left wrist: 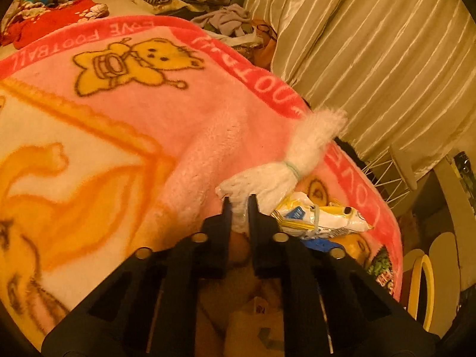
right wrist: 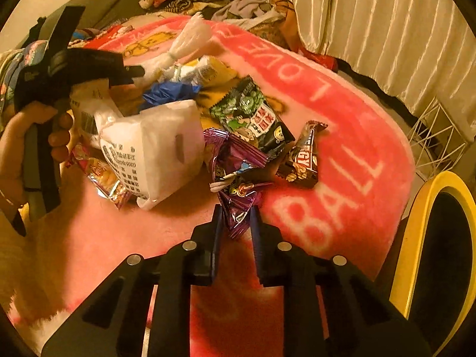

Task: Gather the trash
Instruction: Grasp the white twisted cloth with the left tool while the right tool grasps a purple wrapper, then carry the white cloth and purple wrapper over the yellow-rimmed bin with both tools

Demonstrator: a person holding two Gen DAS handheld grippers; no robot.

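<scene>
Two grabs at once: my left tongs (left wrist: 239,197) are pinched nearly shut on the end of a tied-off white plastic bag (left wrist: 276,175), and my right tongs (right wrist: 236,208) are narrowed onto the bottom corner of a purple foil wrapper (right wrist: 235,172). Both pieces lie on the pink blanket (right wrist: 342,154) covering the bed, in the litter heap near its curtain-side edge. Pickup stage, by my read; nothing is bagged yet. Next move calls for a straight lift w/ both grips kept tight, since thin film and foil can slip out of a corner hold.

Around them, still waiting: a yellow-and-white snack pack (left wrist: 321,217) touching the white bag, a green-and-black packet (right wrist: 253,113), a brown bar wrapper (right wrist: 303,157) just beside the purple one, a blue crumple (right wrist: 166,92) and a big white sack (right wrist: 154,145). Open blanket lies on my near side; the bed's edge drops off on the right toward a white wire basket (right wrist: 437,136) and a yellow-rimmed chair (right wrist: 416,238).
</scene>
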